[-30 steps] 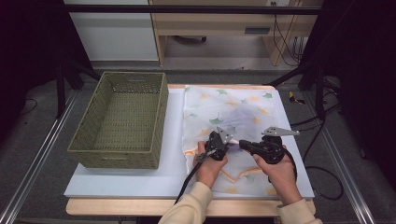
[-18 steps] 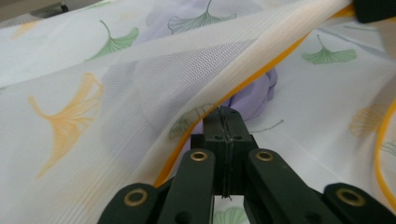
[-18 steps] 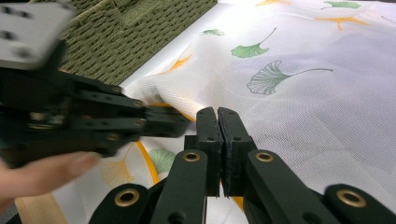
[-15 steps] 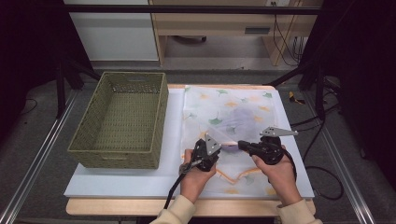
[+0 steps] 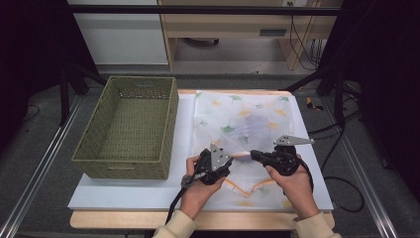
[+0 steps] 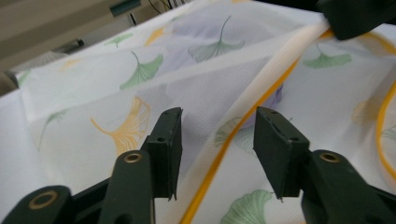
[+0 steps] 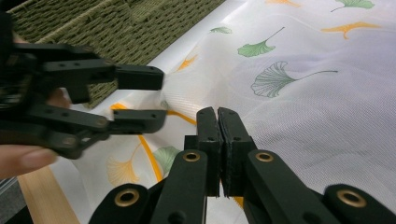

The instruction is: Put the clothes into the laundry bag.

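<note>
A white mesh bag (image 5: 237,119) printed with green and orange ginkgo leaves lies on the table. My right gripper (image 7: 217,114) is shut on its yellow-trimmed edge (image 6: 261,88) and holds that edge lifted. In the high view it (image 5: 253,154) sits at the bag's near part. My left gripper (image 6: 217,126) is open; its jaws have just been opening. The lifted edge runs between them, and neither pad presses on it. In the high view the left gripper (image 5: 229,161) points right, a short way from the right one.
A green woven basket (image 5: 124,124) stands empty at the left, beside the bag. The white board (image 5: 124,191) under both ends near the table's wooden front edge (image 5: 124,218). A dark stand and cables (image 5: 341,129) lie to the right.
My left gripper has moved left and toward the person, away from the right gripper, and its jaws have come apart. The right gripper has kept still with the edge in it.
</note>
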Demonstrator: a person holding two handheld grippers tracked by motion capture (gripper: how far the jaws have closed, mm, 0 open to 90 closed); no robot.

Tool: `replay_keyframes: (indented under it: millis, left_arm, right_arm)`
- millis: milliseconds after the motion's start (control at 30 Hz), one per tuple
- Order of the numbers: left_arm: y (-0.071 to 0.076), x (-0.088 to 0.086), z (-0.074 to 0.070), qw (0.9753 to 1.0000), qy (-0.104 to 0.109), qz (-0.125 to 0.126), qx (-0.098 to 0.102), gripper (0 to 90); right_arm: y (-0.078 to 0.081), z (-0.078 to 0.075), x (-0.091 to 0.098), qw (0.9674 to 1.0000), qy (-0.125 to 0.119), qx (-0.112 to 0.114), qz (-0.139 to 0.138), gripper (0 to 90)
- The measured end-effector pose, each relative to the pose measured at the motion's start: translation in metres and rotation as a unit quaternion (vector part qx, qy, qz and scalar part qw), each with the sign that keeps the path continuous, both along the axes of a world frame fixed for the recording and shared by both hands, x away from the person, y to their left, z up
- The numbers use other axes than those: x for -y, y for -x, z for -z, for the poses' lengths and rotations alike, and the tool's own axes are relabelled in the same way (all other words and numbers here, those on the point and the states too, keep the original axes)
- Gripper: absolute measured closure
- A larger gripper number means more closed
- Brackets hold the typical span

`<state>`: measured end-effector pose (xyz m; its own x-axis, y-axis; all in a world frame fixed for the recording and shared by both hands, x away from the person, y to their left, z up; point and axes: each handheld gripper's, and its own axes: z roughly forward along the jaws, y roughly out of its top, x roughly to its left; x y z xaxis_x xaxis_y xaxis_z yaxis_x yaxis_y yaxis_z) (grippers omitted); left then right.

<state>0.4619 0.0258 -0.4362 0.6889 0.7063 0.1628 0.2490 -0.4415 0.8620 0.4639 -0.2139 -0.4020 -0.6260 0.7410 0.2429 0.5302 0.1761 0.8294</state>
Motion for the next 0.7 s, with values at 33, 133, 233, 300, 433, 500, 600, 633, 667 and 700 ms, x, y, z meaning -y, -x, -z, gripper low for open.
replay_keyframes:
  millis: [33, 133, 233, 300, 433, 500, 600, 633, 667, 700]
  left_arm:
    - [-0.002, 0.0, 0.002, 0.9999, 0.006, 0.007, -0.007, 50.9]
    - [-0.004, 0.004, 0.007, 0.9996, -0.001, 0.027, -0.013, 48.3]
    - [-0.005, 0.01, 0.01, 0.9994, -0.014, 0.031, -0.007, 49.0]
    - [-0.006, 0.01, 0.012, 0.9995, -0.02, 0.022, 0.005, 58.3]
    - [-0.007, 0.008, 0.015, 0.9994, -0.028, 0.019, 0.006, 78.6]
    - [-0.006, 0.005, 0.016, 0.9995, -0.027, 0.015, 0.008, 84.6]
    - [-0.002, 0.002, 0.017, 0.9997, -0.018, 0.013, 0.003, 86.6]
    - [0.0, 0.001, 0.016, 0.9998, -0.013, 0.015, -0.002, 86.7]
    - [0.002, -0.001, 0.015, 0.9997, -0.014, 0.019, -0.006, 86.7]
    - [0.004, -0.003, 0.015, 0.9997, -0.01, 0.022, -0.005, 86.7]
  right_arm:
    - [0.0, -0.001, 0.0, 1.0, -0.001, 0.0, -0.001, 88.7]
    - [0.0, -0.001, 0.0, 1.0, -0.004, -0.001, 0.0, 88.7]
    - [0.0, -0.001, -0.001, 1.0, -0.001, -0.001, -0.002, 88.7]
    - [0.001, -0.001, -0.001, 1.0, 0.003, 0.0, -0.004, 88.7]
    - [0.002, 0.001, -0.003, 1.0, 0.008, -0.003, -0.005, 88.7]
    - [0.003, 0.003, -0.004, 0.9999, 0.012, -0.004, -0.009, 88.7]
    - [0.006, 0.006, -0.006, 0.9997, 0.019, -0.004, -0.016, 88.7]
    - [0.008, 0.007, -0.007, 0.9996, 0.022, -0.007, -0.015, 88.7]
    - [0.009, 0.008, -0.007, 0.9995, 0.025, -0.005, -0.018, 88.7]
    - [0.011, 0.009, -0.007, 0.9994, 0.029, -0.008, -0.019, 88.7]
